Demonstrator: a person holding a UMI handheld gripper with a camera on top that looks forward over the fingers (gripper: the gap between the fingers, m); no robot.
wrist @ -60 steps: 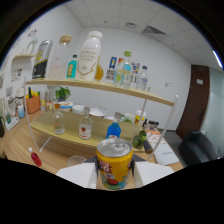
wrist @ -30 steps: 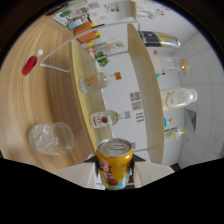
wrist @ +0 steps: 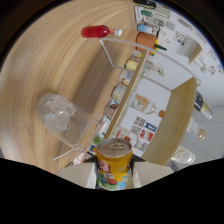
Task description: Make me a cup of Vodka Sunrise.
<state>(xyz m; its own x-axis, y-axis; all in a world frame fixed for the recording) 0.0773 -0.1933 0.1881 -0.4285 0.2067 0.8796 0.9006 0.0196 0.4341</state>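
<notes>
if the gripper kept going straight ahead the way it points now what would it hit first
The gripper, shut on the yellow can, points toward the wooden shelf unit. The bottles on its lower shelf look first in line. The glass with ice sits off to the side, though depth is unclear.

We saw a two-tier wooden shelf (wrist: pixel 176 111) crowded with bottles and jars, standing on a wooden table (wrist: pixel 60 55).

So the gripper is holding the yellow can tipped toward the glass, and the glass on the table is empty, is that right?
Not quite. The gripper view shows the clear glass already holding ice cubes, so it is not empty. The rest stands: the gripper has both fingers pressed on the yellow can, tilted over toward the glass on the wooden table.
</notes>
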